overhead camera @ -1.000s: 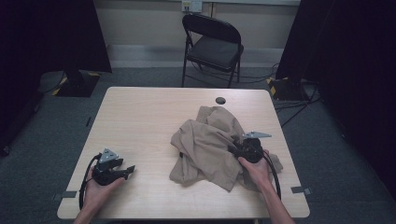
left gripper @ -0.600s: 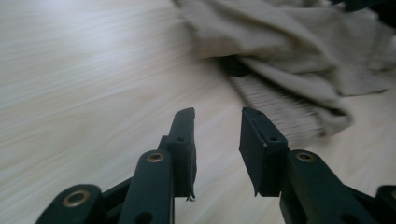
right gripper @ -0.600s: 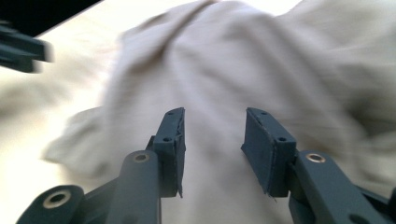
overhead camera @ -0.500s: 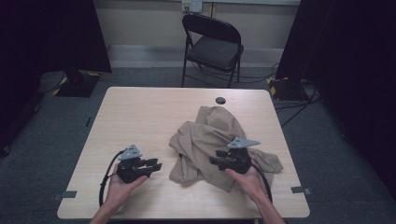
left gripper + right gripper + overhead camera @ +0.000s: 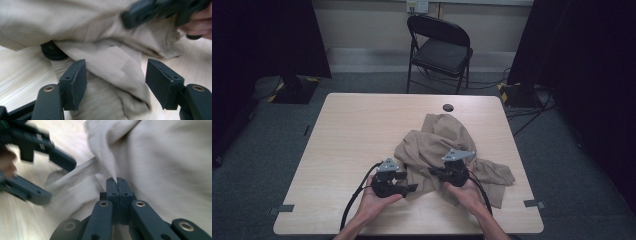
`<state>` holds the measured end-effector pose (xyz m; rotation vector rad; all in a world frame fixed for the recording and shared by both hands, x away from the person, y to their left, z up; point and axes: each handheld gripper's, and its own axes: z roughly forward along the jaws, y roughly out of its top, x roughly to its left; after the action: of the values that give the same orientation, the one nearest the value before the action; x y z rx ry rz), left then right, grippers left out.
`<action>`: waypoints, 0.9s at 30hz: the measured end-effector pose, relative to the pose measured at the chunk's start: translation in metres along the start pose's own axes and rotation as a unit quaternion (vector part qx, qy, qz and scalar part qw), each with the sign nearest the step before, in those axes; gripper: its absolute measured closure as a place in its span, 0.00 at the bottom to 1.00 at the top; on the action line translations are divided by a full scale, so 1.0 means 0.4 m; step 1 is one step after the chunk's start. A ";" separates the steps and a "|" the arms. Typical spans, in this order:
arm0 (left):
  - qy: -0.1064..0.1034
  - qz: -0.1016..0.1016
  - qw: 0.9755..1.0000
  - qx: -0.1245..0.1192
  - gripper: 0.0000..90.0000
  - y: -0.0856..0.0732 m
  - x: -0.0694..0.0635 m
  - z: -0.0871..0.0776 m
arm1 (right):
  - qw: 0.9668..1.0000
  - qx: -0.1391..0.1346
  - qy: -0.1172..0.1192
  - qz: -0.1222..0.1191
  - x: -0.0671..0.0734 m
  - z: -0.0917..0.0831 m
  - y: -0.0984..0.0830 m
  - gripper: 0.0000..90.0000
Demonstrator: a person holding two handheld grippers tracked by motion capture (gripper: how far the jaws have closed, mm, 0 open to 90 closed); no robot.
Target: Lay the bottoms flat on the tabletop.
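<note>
No readable text, label, brand, number or sign appears anywhere.

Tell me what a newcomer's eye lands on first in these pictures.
The crumpled tan cloth heaped on the right half of the wooden table. At its near edge, the right tongs are shut on a fold, while the left tongs stand open around another flap.

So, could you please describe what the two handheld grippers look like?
Both the left gripper and right gripper are black with two flat rectangular jaws on pivoted links with brass-coloured pins. Each carries a grey three-cornered plate on top and trails a black cable. The forearms are bare, with no sleeves.
</note>
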<state>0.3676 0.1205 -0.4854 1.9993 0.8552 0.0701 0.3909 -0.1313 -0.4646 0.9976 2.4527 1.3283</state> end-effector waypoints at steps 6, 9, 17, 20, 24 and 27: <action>0.042 0.049 0.998 0.016 0.66 -0.007 0.016 0.005 | 0.999 -0.031 -0.020 0.034 -0.059 -0.069 -0.004 1.00; 0.064 0.055 0.996 0.018 0.83 -0.004 0.032 0.003 | 0.997 -0.043 -0.029 0.049 -0.083 -0.093 -0.014 1.00; 0.088 0.035 0.995 0.004 0.80 -0.010 0.112 -0.016 | 0.996 -0.053 -0.026 0.063 -0.099 -0.119 -0.024 0.99; 0.101 0.035 0.994 0.011 0.80 0.001 0.142 -0.023 | 0.997 -0.045 -0.017 0.062 -0.095 -0.111 -0.027 0.98; 0.125 0.027 0.992 0.014 0.77 0.013 0.189 -0.035 | 0.998 -0.028 0.001 0.053 -0.079 -0.099 -0.035 0.96; 0.139 -0.012 0.990 0.006 0.76 0.017 0.241 -0.056 | 0.999 -0.006 0.017 0.042 -0.060 -0.088 -0.051 0.98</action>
<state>0.4358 0.1920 -0.4943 2.0195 1.0568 0.3364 0.3838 -0.1780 -0.4640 1.0956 2.4501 1.3952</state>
